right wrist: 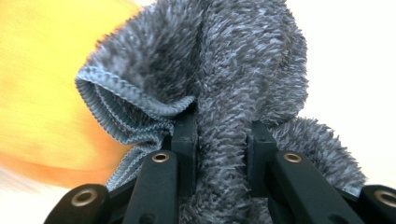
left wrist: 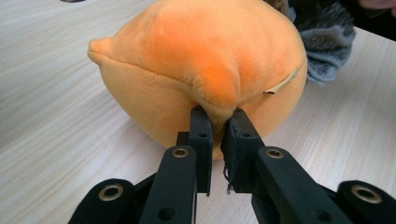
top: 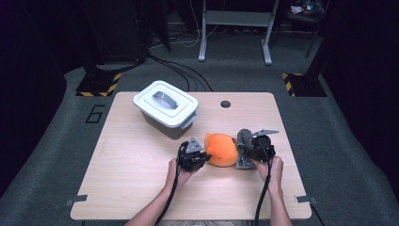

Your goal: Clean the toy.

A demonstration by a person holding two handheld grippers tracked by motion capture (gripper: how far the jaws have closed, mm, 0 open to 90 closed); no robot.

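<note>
High view: orange plush [top: 222, 149] sits mid-table, gray cloth [top: 244, 141] touching.

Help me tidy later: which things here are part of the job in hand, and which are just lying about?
In the job:
- orange plush toy, pinched by the left gripper
- grey fuzzy cloth, clamped by the right gripper

Lying about:
- lidded white box

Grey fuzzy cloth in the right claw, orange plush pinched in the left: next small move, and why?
Probably bring the grey cloth against the orange plush and start wiping. The right claw is shut on a fold of cloth, the left claw pinches a fold of plush and can steady it on the table, and the two already sit side by side.
</note>
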